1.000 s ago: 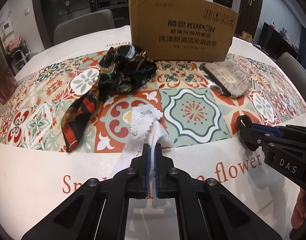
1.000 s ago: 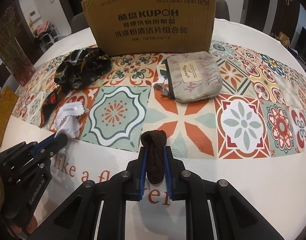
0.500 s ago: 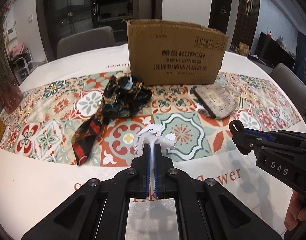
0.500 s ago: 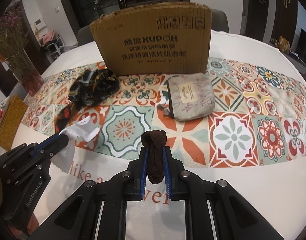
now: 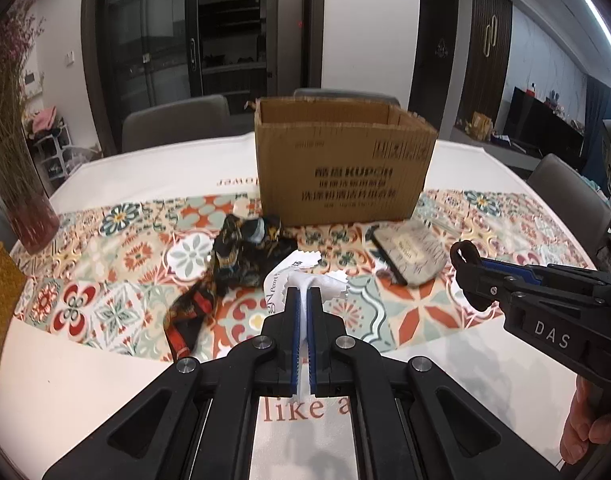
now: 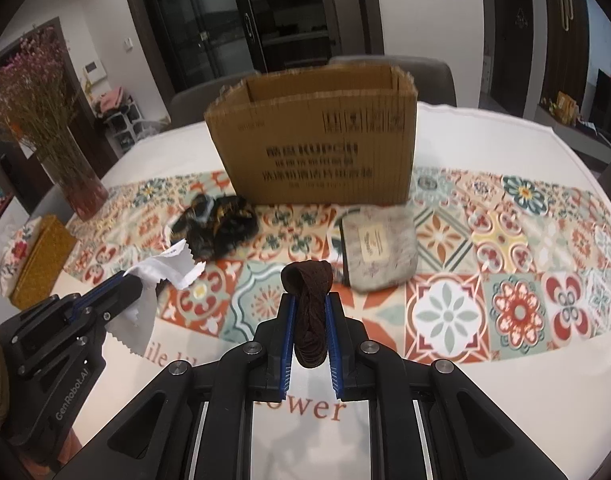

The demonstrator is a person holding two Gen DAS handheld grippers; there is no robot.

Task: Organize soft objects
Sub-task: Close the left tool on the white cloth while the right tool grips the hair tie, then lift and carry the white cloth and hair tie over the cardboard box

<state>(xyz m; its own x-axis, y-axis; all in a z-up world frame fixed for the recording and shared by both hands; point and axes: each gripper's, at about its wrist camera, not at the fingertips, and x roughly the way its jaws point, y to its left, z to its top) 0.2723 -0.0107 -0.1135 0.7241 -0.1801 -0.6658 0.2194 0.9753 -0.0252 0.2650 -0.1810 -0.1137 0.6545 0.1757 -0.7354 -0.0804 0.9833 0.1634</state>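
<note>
My left gripper (image 5: 304,296) is shut on a white cloth with zigzag edges (image 5: 305,276) and holds it in the air above the table; the cloth also shows in the right wrist view (image 6: 161,276). My right gripper (image 6: 308,300) is shut on a brown fabric band (image 6: 307,280), also lifted; it shows in the left wrist view (image 5: 463,254). An open cardboard box (image 5: 341,164) stands at the back of the table (image 6: 313,148). A dark patterned scarf (image 5: 241,264) and a grey pouch (image 5: 411,252) lie in front of the box.
A tiled-pattern runner (image 6: 505,248) crosses the white tablecloth. A vase of dried flowers (image 6: 73,176) and a yellow box (image 6: 41,264) stand at the left. Grey chairs (image 5: 177,124) ring the table.
Both grippers have risen and tilted up with their loads. The white cloth has come off the table. The box's open top has come into view.
</note>
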